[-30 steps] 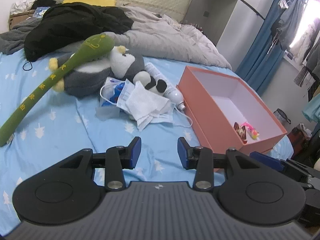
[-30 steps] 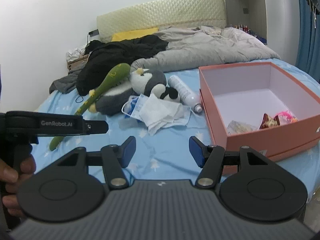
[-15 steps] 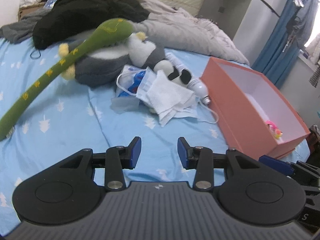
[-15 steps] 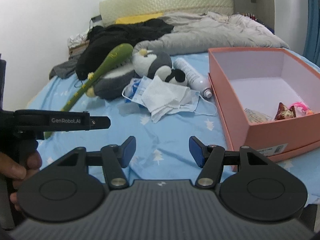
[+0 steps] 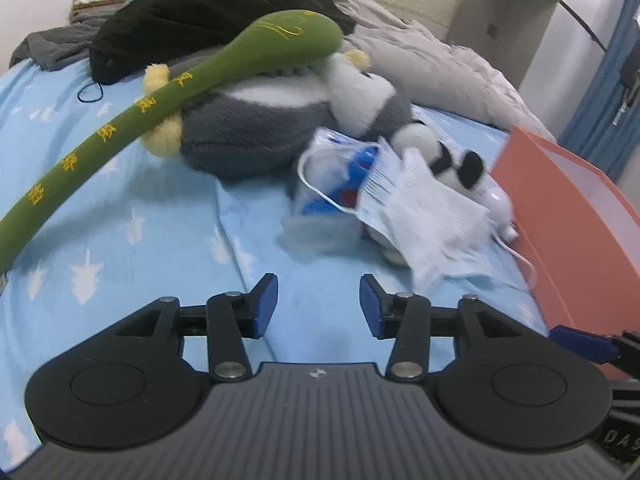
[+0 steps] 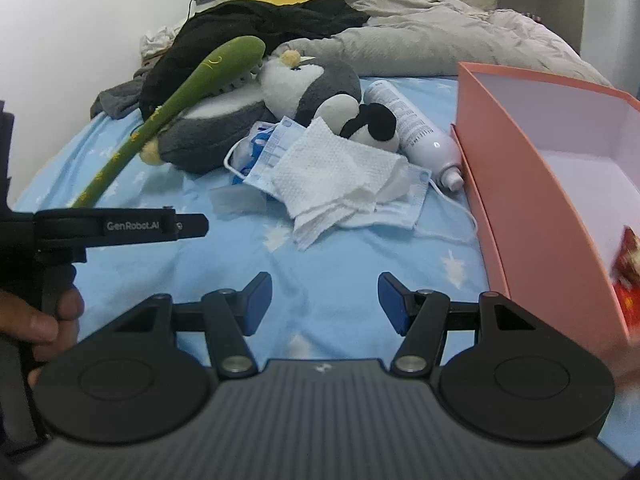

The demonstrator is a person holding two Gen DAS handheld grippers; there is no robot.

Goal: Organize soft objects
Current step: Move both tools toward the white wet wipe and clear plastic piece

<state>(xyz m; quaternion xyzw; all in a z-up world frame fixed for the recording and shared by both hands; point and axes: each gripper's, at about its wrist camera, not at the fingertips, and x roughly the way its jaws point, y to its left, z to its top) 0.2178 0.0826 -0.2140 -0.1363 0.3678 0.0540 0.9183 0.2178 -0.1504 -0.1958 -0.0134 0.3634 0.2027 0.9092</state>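
My left gripper point(image 5: 319, 304) has just been opening its jaws; nothing sits between them. My right gripper point(image 6: 325, 302) is parted and empty too. Ahead of both jaws, on the bed point(image 6: 320, 264), lies a white tissue point(image 6: 332, 172) atop a face mask point(image 6: 384, 208), the penguin plush point(image 6: 280, 96) beyond. The pink box point(image 6: 532, 200) stands right of my right jaws.

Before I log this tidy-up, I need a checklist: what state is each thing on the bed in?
Left gripper: open, empty; jaws just widened.
Right gripper: open, empty.
Pink cardboard box: lidless, wrappers inside.
Grey penguin plush: lying down.
Long green plush stick: leaning across penguin.
White tissue: crumpled on blue face mask.
White spray bottle: lying on its side.
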